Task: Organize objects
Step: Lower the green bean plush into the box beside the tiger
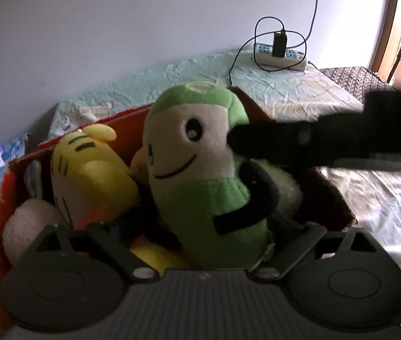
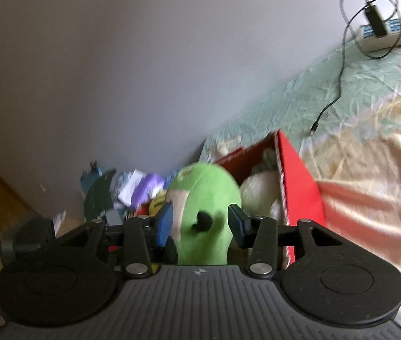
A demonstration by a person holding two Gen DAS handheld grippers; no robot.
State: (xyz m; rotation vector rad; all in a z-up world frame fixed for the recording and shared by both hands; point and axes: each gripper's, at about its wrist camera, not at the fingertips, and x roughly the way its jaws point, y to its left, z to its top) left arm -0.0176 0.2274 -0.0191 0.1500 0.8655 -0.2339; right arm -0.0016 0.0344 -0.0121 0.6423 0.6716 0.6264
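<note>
A green and cream plush toy (image 1: 200,170) with a smiling face stands upright in a red cardboard box (image 1: 7,175), beside a yellow plush (image 1: 92,175) and a white plush (image 1: 27,226). In the right wrist view my right gripper (image 2: 200,223) has its blue pads (image 2: 165,223) on both sides of the green plush (image 2: 209,198), closed on it over the box (image 2: 296,187). That gripper's finger shows in the left wrist view (image 1: 299,141), against the plush. My left gripper sits just in front of the box; its fingertips are hidden behind the plush.
The box stands on a bed with a pale green sheet (image 1: 285,85). A white power strip (image 1: 282,56) with a black charger and cable lies at the far side. Bags and clutter (image 2: 132,189) lie left of the box. A shiny quilt (image 2: 370,170) lies right.
</note>
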